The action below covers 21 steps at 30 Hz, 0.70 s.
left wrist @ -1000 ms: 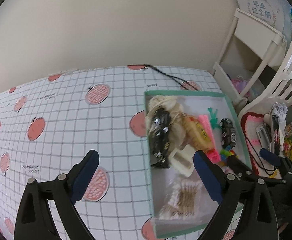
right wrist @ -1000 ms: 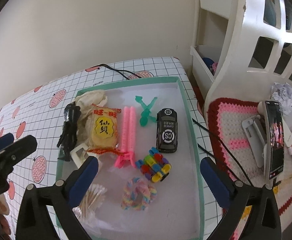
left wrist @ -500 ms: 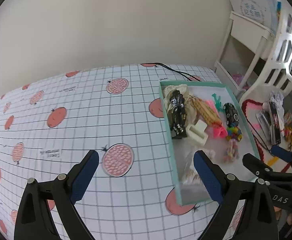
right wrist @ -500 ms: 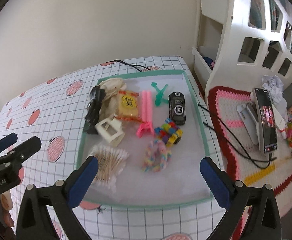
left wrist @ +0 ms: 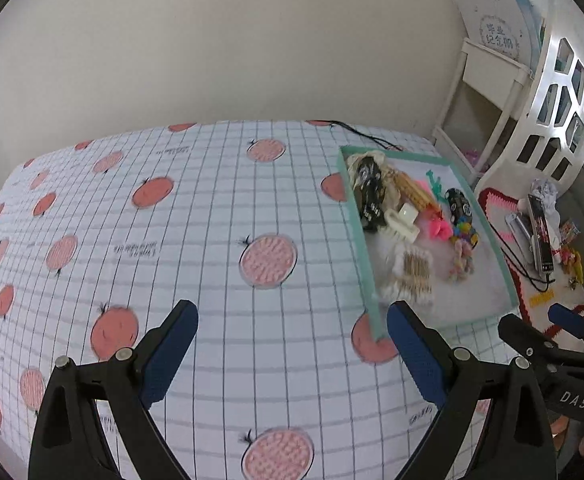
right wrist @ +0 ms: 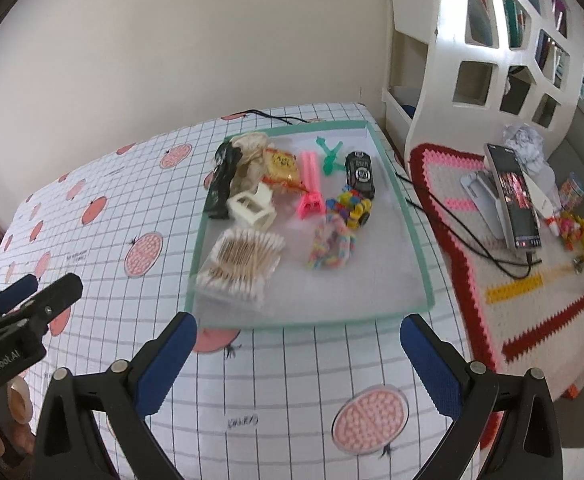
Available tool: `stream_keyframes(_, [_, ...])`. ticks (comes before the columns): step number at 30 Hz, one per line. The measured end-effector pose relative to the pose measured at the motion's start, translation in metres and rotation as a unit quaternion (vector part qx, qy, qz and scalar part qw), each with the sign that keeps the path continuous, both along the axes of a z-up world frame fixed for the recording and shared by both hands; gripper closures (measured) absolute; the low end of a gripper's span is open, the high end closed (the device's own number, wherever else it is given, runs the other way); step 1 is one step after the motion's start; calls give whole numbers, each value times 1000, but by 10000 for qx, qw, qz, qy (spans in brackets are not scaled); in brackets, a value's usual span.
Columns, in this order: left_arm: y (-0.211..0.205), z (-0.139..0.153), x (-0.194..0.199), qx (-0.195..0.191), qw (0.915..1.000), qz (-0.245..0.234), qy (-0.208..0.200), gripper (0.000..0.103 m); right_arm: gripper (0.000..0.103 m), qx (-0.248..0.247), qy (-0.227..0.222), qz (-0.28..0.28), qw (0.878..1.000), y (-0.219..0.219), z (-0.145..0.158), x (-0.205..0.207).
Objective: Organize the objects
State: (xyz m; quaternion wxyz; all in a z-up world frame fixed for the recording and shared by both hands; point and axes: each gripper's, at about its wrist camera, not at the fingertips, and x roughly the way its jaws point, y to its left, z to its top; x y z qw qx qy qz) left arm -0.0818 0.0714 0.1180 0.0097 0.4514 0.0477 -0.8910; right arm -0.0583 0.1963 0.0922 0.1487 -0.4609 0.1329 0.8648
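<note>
Here every small object, the cotton swabs [right wrist: 240, 270] and toy car [right wrist: 360, 172] among them, lies inside the green tray [right wrist: 420, 248] on the counter [left wrist: 212, 240]; both grippers, left [left wrist: 292, 352] and right [right wrist: 298, 360], hover short of it, jaws wide, empty; either sorted or awaiting sorting

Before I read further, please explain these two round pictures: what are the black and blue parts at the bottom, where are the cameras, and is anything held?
No robot arm is here. A person holds a two-finger tool in each hand, and each tool carries a fisheye camera looking forward along its fingers. In the left view the black arms with blue pads are the left tool; in the right view they are the right tool. Both are open and hold nothing. Below lies a tablecloth with a grid and red fruit prints. On it is a green-rimmed tray holding a pack of cotton swabs, a black toy car, a pink clip and other small things.
</note>
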Motion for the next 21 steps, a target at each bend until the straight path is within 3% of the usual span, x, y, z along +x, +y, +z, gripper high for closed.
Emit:
stream_keyframes(7, [-2, -13, 39, -220, 9997, 80, -37, 7, 0, -19, -39, 60, 10000, -20, -9, 27])
stream_keyframes(15, [-8, -43, 74, -86, 9995, 80, -289, 7, 0, -29, -159, 87, 9998, -35, -32, 57])
stream_keyframes(21, [-5, -66, 91, -373, 9982, -40, -475, 7, 0, 38, -246, 256, 9994, -45, -49, 65])
